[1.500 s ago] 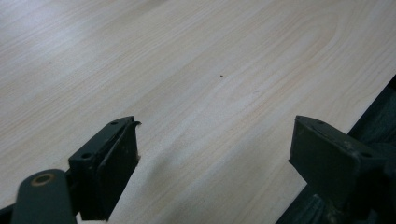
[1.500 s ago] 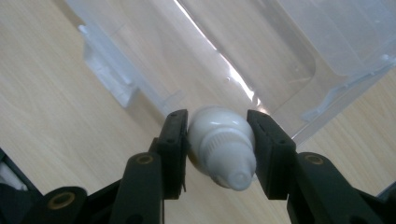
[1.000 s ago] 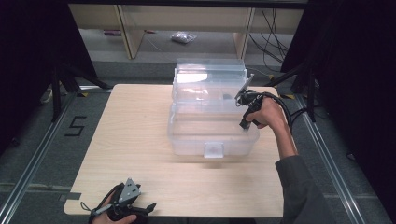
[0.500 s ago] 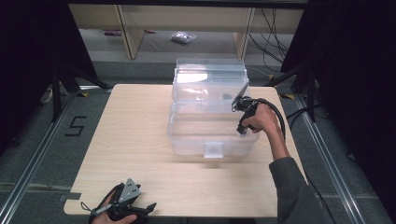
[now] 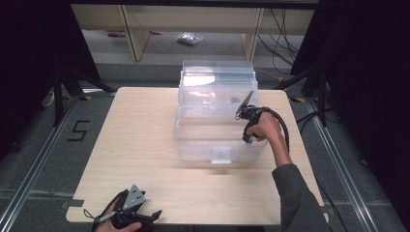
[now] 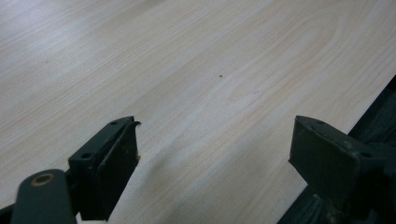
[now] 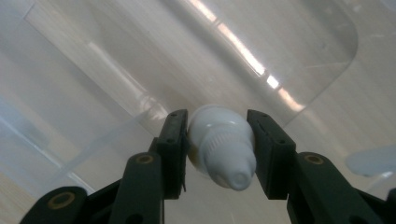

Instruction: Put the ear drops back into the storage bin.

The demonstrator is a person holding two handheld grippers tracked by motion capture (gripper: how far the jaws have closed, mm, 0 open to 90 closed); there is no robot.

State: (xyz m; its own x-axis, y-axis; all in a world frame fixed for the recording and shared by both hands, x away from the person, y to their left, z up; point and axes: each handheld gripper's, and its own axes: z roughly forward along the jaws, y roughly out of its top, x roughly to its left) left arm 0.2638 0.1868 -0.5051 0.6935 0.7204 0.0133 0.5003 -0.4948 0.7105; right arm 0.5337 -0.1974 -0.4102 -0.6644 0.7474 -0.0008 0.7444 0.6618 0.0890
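Observation:
A clear plastic storage bin (image 5: 208, 140) stands at the middle-right of the wooden table (image 5: 130, 145), its lid (image 5: 217, 77) tipped up at the back. My right gripper (image 5: 246, 138) hangs over the bin's right side, jaws pointing down into it. In the right gripper view it (image 7: 218, 126) is shut on a small white capped bottle (image 7: 223, 151), with the bin's clear walls (image 7: 140, 70) behind. My left gripper (image 5: 151, 218) rests at the table's front-left edge, open. The left gripper view shows its jaws (image 6: 215, 135) wide apart over bare wood.
The bin's front latch (image 5: 221, 154) faces the person. Light wooden shelving (image 5: 193, 19) stands beyond the far edge, with a small bag (image 5: 189, 38) on the floor. Black stand legs (image 5: 67, 82) flank the table. A "5" mark (image 5: 77, 130) is on the floor at left.
The right hand has carried its gripper leftward from the bin's right rim to above the bin's interior. The left gripper has stayed put.

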